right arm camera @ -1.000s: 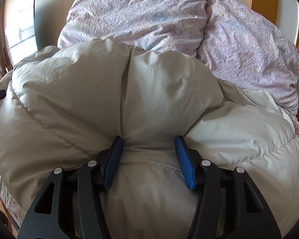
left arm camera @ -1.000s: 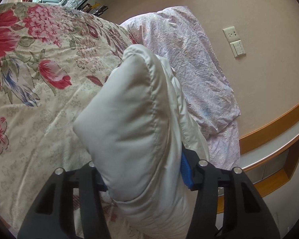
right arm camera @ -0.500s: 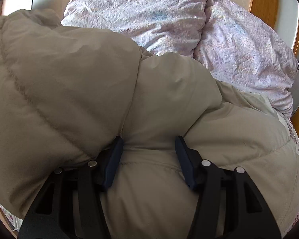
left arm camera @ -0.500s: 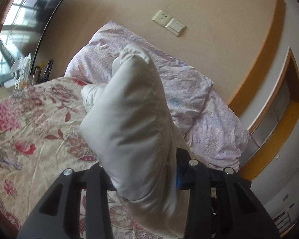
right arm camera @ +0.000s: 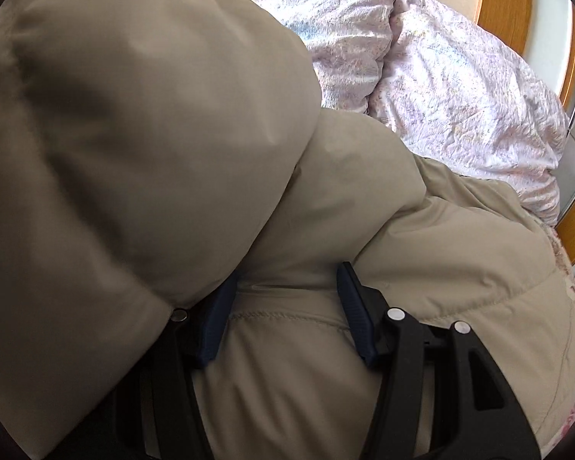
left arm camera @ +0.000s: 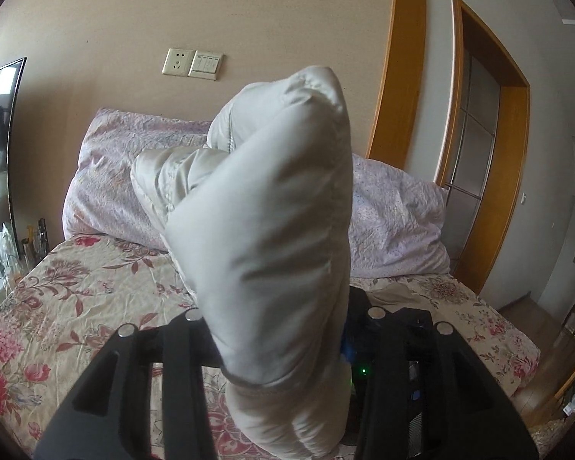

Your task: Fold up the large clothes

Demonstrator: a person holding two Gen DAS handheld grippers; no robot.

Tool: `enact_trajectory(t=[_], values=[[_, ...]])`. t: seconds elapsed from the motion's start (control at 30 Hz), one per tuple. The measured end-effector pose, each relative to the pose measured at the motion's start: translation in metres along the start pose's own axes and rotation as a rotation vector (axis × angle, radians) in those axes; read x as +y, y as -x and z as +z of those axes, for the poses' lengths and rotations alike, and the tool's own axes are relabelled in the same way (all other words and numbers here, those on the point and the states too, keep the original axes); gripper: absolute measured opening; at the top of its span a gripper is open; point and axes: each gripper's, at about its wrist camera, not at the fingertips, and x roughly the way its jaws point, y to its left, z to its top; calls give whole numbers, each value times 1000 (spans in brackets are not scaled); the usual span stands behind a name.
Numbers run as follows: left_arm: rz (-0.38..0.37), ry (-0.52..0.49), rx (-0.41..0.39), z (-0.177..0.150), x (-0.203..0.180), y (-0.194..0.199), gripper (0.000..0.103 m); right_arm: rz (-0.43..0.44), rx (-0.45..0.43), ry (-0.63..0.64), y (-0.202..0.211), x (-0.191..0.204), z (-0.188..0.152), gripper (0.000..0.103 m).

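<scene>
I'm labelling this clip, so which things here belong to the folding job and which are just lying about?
Part of the job:
- puffy coat
- left gripper, jaws opening, coat between them
- right gripper, clamped on the coat
- bed

Just lying about:
- pillows
- wall socket
- door frame

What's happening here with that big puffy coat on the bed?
A person with a handheld gripper in each hand is folding a padded beige jacket on a floral bed. The left gripper holds a bunched part up in the air, jaws easing open around it. The right gripper pinches another part low, before two lilac pillows.
</scene>
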Motion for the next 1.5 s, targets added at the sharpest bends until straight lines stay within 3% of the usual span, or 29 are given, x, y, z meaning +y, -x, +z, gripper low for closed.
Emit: enact_trajectory(t=[0.43,0.83,1.1,1.5], values=[[-27,-64,13,8,-49,-14,48,160,-15,-46,34,-54,-7,57],[-109,-174,73,-8,-126,-45,56,132,10,-169,61,-169,-24,57],[-142,-251,152,-31,-178,-82,58,107,9,-231,64,-213,-46,57],[-197,-320,274,-75,-234,-133,64,144,18,-292,57,-261,-60,57]])
